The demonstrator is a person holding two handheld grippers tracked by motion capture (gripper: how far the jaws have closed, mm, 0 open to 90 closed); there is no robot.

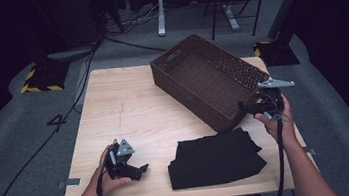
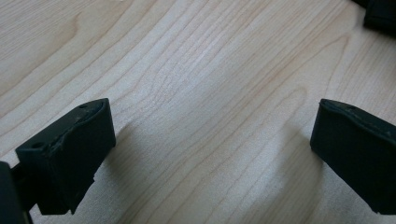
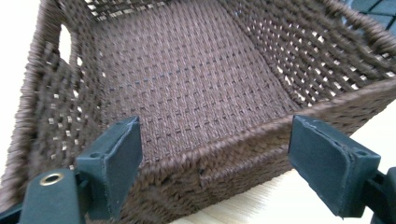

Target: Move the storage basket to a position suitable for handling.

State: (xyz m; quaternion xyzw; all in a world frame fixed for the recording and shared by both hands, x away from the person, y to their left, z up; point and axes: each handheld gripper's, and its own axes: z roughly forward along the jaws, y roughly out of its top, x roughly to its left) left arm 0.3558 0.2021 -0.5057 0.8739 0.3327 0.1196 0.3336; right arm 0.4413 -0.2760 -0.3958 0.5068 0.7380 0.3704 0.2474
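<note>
**Empty Basket, Folded Cloth, Two Open Grippers**

A light wooden table (image 1: 129,113) stood on a grey carpeted floor (image 1: 20,127) in a dim room with dark surroundings. Black cables (image 1: 41,139) ran across the carpet past the table's left edge, and a black-and-yellow striped base (image 1: 39,82) sat beyond its far left corner. A white desk frame (image 1: 161,9) and a dark chair (image 1: 233,0) stood farther back.

A brown woven basket (image 1: 210,81) lay slantwise on the right half of the table, one short end towards the far edge and the other reaching the right edge. The right gripper view looked straight into it and showed bare weave on its floor, with a handle slot cut in one end wall; nothing lay inside.

A black folded cloth (image 1: 215,157) lay flat near the near edge, right of centre, just short of the basket's near end.

The left gripper (image 1: 139,172) rested low over the table near the near left corner, to the left of the cloth, its jaws spread wide over bare wood and holding nothing. The right gripper (image 1: 243,104) hung at the right edge, against the basket's near end, above the rim. Its jaws stood well apart and empty, the rim showing beyond and between them.
</note>
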